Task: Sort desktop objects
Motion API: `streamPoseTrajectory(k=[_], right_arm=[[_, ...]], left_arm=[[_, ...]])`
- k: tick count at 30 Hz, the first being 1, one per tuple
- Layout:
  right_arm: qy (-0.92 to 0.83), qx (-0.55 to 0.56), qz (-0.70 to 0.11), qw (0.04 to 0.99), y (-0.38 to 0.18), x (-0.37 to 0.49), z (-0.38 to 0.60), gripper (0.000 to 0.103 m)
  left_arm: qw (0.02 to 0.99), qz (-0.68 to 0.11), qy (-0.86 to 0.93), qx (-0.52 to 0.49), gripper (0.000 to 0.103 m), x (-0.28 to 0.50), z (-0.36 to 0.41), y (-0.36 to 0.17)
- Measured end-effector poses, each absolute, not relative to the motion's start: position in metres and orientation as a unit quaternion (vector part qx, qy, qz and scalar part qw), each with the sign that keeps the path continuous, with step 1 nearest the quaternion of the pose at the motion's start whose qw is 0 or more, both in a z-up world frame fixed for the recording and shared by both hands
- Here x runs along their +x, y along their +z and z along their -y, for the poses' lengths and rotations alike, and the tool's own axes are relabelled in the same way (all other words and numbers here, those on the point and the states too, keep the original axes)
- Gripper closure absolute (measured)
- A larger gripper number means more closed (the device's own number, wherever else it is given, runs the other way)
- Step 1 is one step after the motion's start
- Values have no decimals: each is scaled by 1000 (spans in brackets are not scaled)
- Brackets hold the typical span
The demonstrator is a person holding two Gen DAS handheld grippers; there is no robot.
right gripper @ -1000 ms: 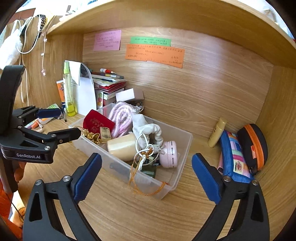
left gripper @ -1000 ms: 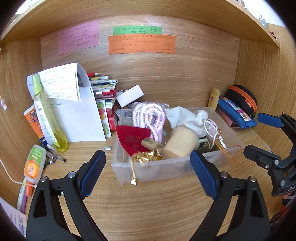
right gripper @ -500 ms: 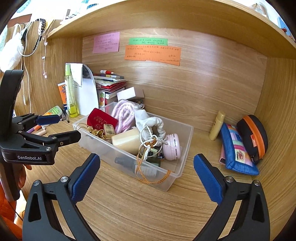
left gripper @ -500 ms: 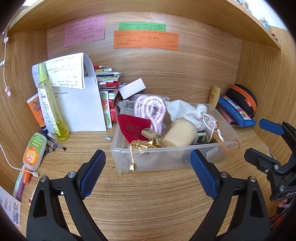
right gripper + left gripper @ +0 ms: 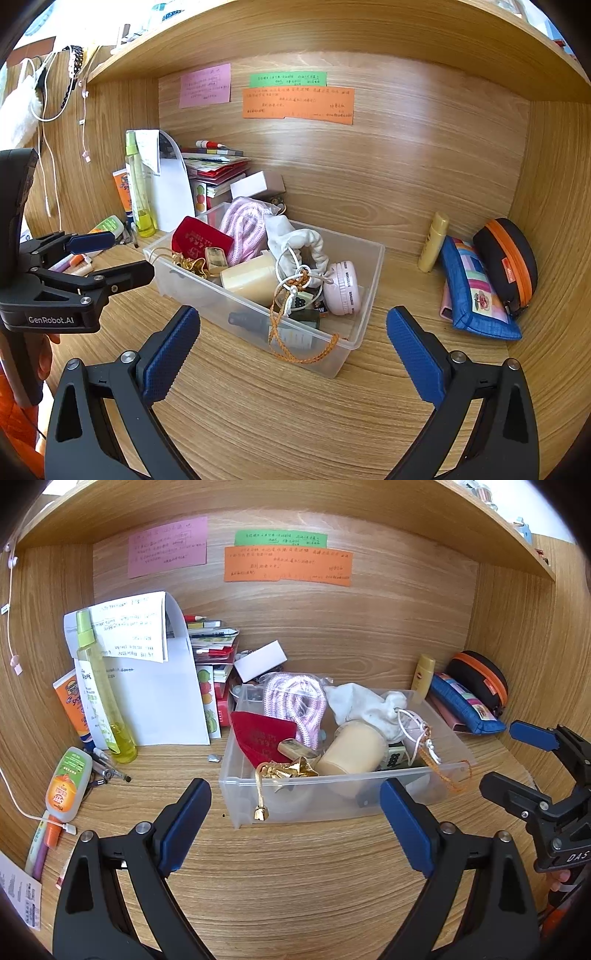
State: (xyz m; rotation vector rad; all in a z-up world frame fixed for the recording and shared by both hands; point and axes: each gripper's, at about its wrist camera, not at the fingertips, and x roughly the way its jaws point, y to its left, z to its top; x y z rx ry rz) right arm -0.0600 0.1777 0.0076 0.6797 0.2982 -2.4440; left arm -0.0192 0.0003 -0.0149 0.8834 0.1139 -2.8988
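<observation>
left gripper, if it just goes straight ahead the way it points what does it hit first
Most likely the near wall of the clear plastic bin, which sits centred between the open left gripper fingers. The gold bell hanging over that wall could be touched first; depth is hard to judge.

Sunlit wooden desk alcove (image 5: 332, 635) beneath a shelf (image 5: 332, 33)

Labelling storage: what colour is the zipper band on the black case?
Orange, on the black case; clearest in the right wrist view.
</observation>
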Motion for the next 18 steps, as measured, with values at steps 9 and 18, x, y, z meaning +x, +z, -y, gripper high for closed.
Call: streamPoseTrajectory(k=[9,18], right_arm=[[-915,255,-109,293,8,-61,-178,2],[-915,263,-99,289,7,-65,-179,2]], left_arm=[[57,-39,-955,287,10,-19,-1,-15],[62,-45,-958,278,10,-17,1,-14]])
